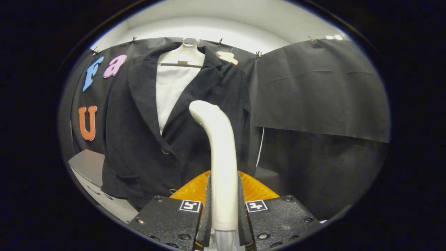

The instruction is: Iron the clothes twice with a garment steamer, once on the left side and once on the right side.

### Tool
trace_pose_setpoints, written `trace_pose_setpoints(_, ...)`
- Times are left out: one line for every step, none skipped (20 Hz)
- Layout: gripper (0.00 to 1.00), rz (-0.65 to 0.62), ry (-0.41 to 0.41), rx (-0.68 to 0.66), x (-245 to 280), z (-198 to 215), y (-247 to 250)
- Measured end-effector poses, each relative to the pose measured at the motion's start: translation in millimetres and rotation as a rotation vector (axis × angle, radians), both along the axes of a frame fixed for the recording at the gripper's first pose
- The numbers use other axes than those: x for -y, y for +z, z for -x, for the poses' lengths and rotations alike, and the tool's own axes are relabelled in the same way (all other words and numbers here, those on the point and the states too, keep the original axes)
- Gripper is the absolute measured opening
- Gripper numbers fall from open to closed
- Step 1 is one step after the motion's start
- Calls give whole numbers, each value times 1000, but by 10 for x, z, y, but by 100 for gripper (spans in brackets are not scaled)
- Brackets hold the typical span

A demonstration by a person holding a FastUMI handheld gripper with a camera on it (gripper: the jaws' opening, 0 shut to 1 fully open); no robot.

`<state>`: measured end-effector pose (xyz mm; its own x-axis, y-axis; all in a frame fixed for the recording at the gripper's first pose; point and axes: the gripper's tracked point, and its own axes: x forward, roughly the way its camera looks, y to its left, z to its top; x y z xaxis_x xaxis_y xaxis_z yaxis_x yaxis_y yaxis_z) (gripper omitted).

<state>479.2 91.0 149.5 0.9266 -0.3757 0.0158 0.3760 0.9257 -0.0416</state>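
The steamer (219,164) stands upright between the 2 fingers of the gripper (223,212). Its pale handle rises from the fingers and bends at the top toward the jacket, ending in a rounded head. Both fingers press against the sides of the handle near its lower end, so the gripper is clenched on the steamer. Behind the handle, just above the fingers, an orange translucent part (256,190) of the steamer spreads out to both sides.

The gripper points level at the jacket, fingers side by side, 1 on each side of the handle.

The dark jacket (139,139) hangs beyond the steamer on a white hanger (183,54), front facing the gripper, lapels open over a white panel (170,90). The steamer head lies in front of the jacket's right front panel as seen; contact cannot be judged. A grey box (87,165) sits beside the jacket's lower hem. Black cloth (320,90) covers the wall behind and to the side.
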Motion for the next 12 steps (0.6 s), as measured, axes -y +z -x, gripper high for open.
trace_pose_setpoints(34, 6, -4, -8, -6, 12, -56)
trace_pose_setpoints(34, 11, -7, -18, -13, 15, -118)
trace_pose_setpoints(33, 16, -10, -27, -16, 20, -179)
trace_pose_setpoints(33, 20, -13, -36, -22, 26, -232)
trace_pose_setpoints(33, 25, -17, -46, -24, 26, -289)
trace_pose_setpoints(33, 31, -21, -55, -31, 30, -353)
trace_pose_setpoints(34, 40, -24, -65, -33, 36, -410)
trace_pose_setpoints(34, 50, -28, -72, -43, 42, -469)
trace_pose_setpoints(34, 57, -32, -81, -47, 42, -524)
trace_pose_setpoints(34, 60, -34, -90, -58, 45, -586)
trace_pose_setpoints(34, 66, -37, -101, -68, 60, -666)
trace_pose_setpoints(34, 66, -38, -111, -81, 72, -739)
